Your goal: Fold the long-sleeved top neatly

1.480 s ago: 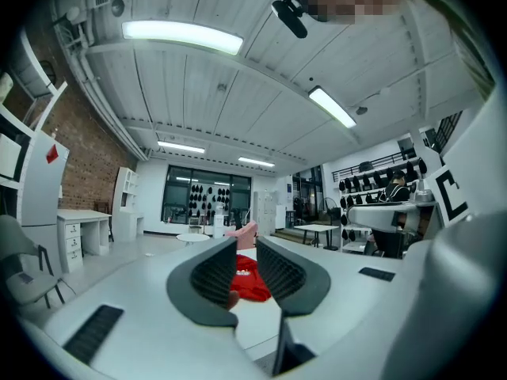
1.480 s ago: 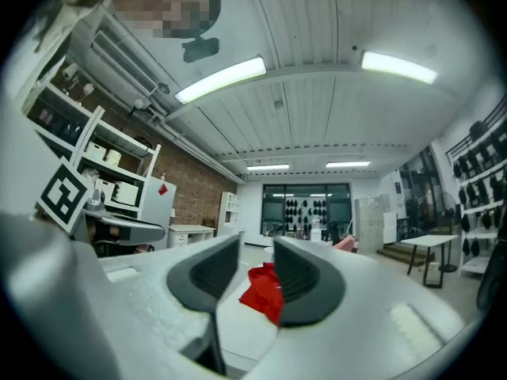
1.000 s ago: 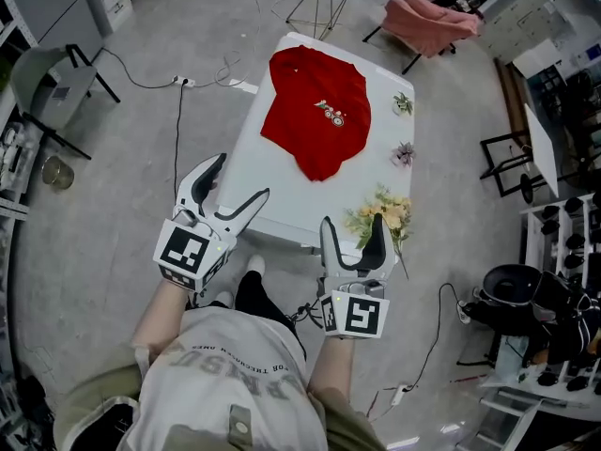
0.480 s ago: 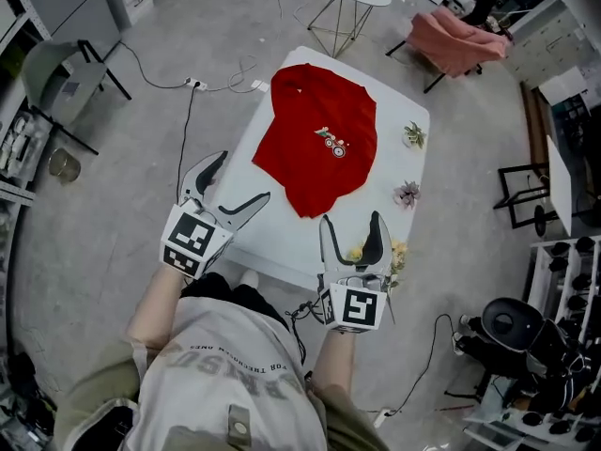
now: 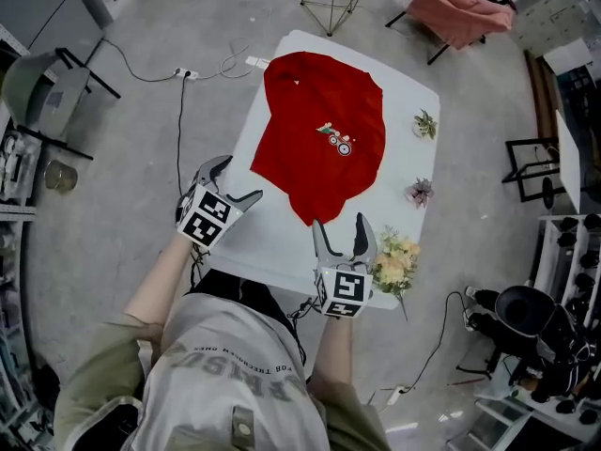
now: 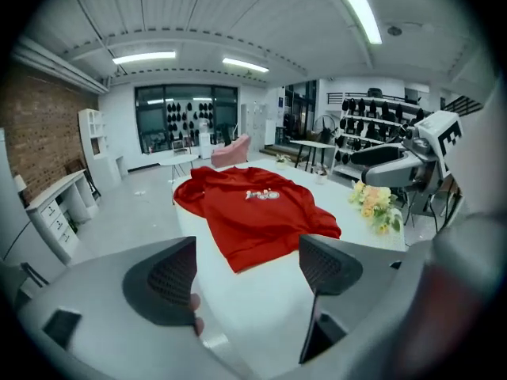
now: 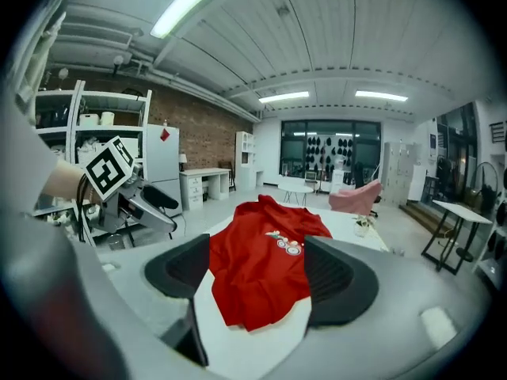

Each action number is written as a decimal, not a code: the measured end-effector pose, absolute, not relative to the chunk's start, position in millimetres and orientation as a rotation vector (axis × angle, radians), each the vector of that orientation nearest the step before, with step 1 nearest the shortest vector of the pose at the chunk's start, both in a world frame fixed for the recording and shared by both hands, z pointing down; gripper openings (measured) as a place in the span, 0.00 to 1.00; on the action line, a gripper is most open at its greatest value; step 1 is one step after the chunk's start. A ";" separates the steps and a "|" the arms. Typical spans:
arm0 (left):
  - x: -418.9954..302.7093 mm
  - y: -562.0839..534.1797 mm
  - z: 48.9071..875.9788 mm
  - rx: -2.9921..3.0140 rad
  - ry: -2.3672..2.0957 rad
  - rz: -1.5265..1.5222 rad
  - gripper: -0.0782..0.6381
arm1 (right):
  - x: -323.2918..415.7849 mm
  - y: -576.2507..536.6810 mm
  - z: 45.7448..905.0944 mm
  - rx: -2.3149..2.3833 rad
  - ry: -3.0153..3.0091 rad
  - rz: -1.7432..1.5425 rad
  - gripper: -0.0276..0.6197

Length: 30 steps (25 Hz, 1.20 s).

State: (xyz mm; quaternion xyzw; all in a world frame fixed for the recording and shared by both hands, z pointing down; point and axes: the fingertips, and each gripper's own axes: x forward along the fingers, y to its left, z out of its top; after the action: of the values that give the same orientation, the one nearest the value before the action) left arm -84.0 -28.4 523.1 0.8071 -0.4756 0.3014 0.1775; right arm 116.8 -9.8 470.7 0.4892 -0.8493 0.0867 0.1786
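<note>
A red long-sleeved top (image 5: 324,139) with a small chest print lies spread on the white table (image 5: 272,242), its hem toward me. My left gripper (image 5: 235,178) hovers at the table's near left edge, short of the hem. It is open, its jaws have just been opening, and nothing is between them. My right gripper (image 5: 340,224) is open and empty over the near edge, just below the hem's tip. The left gripper view shows the top (image 6: 253,216) beyond the open jaws (image 6: 249,271). The right gripper view frames the top (image 7: 265,252) between its pads.
A yellow flower bouquet (image 5: 394,256) lies at the table's near right corner, with two small flower pieces (image 5: 420,192) (image 5: 425,123) along the right edge. A pink chair (image 5: 460,12) stands behind the table, cables (image 5: 202,69) run over the floor on the left, and dark racks (image 5: 563,280) stand on the right.
Both grippers have moved forward and down, from in front of the person's chest to the table's near edge. The left jaws stand wider apart. The top has not moved.
</note>
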 end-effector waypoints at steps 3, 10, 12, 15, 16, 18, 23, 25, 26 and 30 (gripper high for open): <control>-80.2 -36.4 557.6 2.264 -1.229 0.907 0.68 | 116.0 -14.3 508.2 1.366 -2.303 0.294 0.60; -76.2 -52.6 609.8 2.229 -1.047 1.012 0.68 | 110.2 -20.1 574.1 1.258 -2.148 0.398 0.60; -74.6 -58.5 620.2 2.215 -1.016 1.026 0.67 | 107.7 -22.8 585.1 1.231 -2.131 0.421 0.60; -73.6 -63.4 633.2 2.187 -0.977 1.054 0.66 | 105.4 -26.1 598.5 1.205 -2.107 0.453 0.57; -73.8 -64.8 636.1 2.178 -0.972 1.061 0.61 | 107.0 -26.3 603.0 1.201 -2.094 0.457 0.50; -76.3 -67.4 640.2 2.163 -0.977 1.074 0.47 | 109.5 -26.0 608.1 1.193 -2.076 0.469 0.44; -85.0 -74.2 635.5 2.200 -0.994 1.092 0.21 | 113.4 -28.8 606.0 1.207 -2.065 0.488 0.21; -84.7 -73.3 625.2 2.239 -1.006 1.085 0.17 | 118.5 -28.0 602.5 1.223 -2.066 0.478 0.15; -84.3 -71.8 617.2 2.262 -1.021 1.077 0.16 | 121.5 -27.7 597.7 1.240 -2.070 0.472 0.13; -86.6 -55.4 570.4 2.354 -1.116 1.001 0.16 | 143.1 -24.8 564.6 1.324 -2.104 0.449 0.12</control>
State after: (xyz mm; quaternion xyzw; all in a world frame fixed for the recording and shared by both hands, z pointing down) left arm -86.6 -55.4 570.4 0.8306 -0.3938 0.3531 0.1743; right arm 143.1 -24.8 564.6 0.4995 -0.7938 0.1692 0.3027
